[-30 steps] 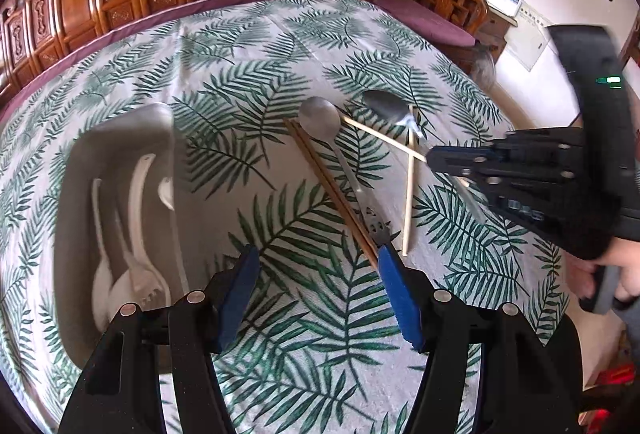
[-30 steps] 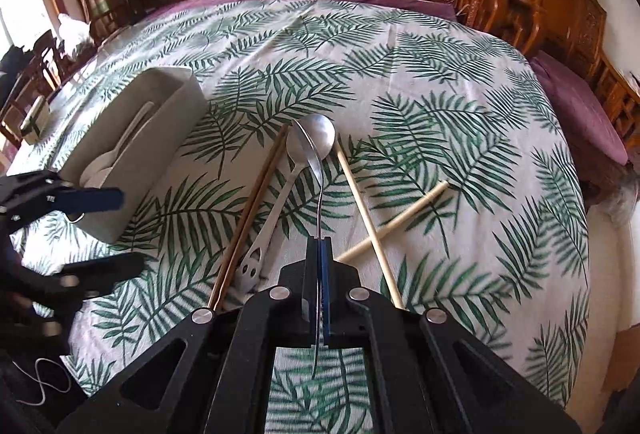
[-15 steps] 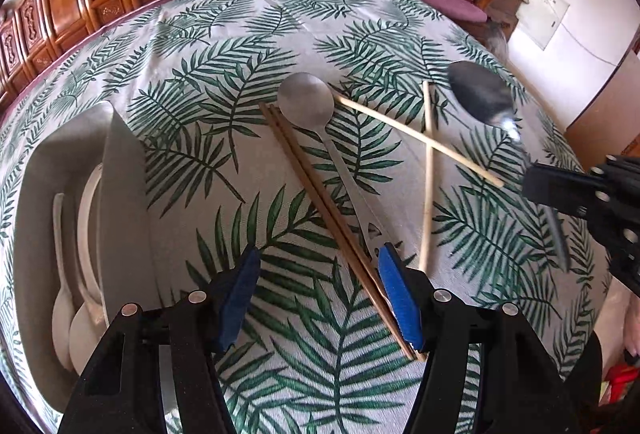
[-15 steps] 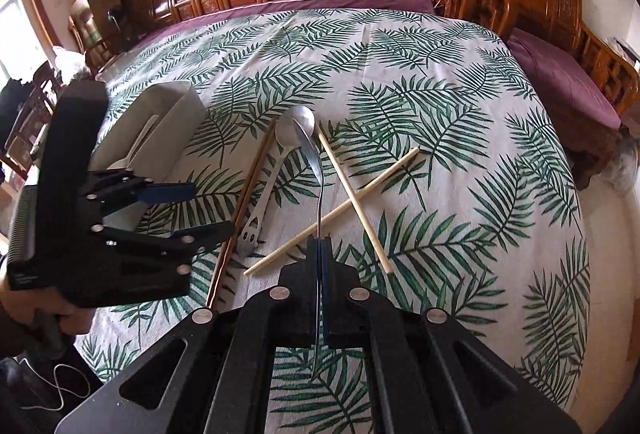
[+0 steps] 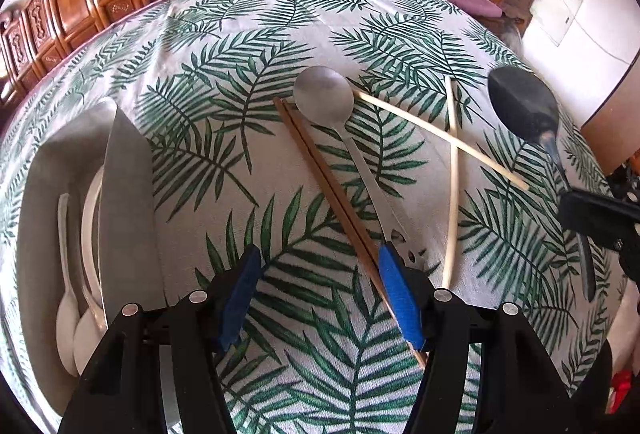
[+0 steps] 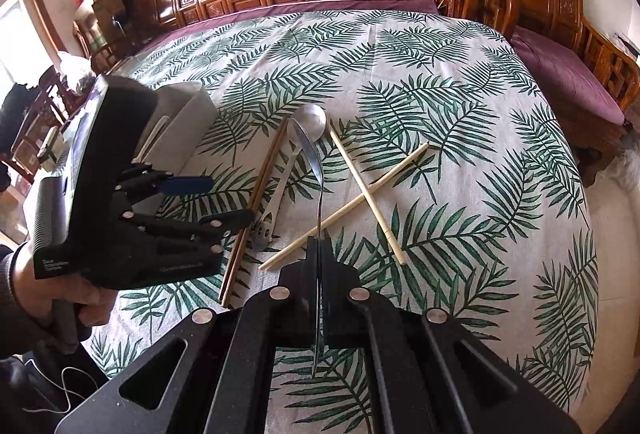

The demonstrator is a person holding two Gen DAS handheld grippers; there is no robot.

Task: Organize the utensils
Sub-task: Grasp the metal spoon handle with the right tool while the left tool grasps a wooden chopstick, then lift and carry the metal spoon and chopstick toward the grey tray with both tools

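Spoon [image 6: 310,150] is clamped by its handle in the right gripper [image 6: 319,240], bowl forward, lifted off the bench [image 6: 460,194]. Left gripper [image 5: 320,294] hangs with jaws apart over the brown chopsticks [image 5: 320,170] and a second spoon [image 5: 326,98]. The caddy [image 5: 128,174] stands at the left with white cutlery inside. The grip on the thin handle looks narrow; the spoon could swivel or slip while travelling, and both grippers may collide crossing toward the caddy.

Small white print on the left claw [image 6: 216,199] body; too blurred to read.
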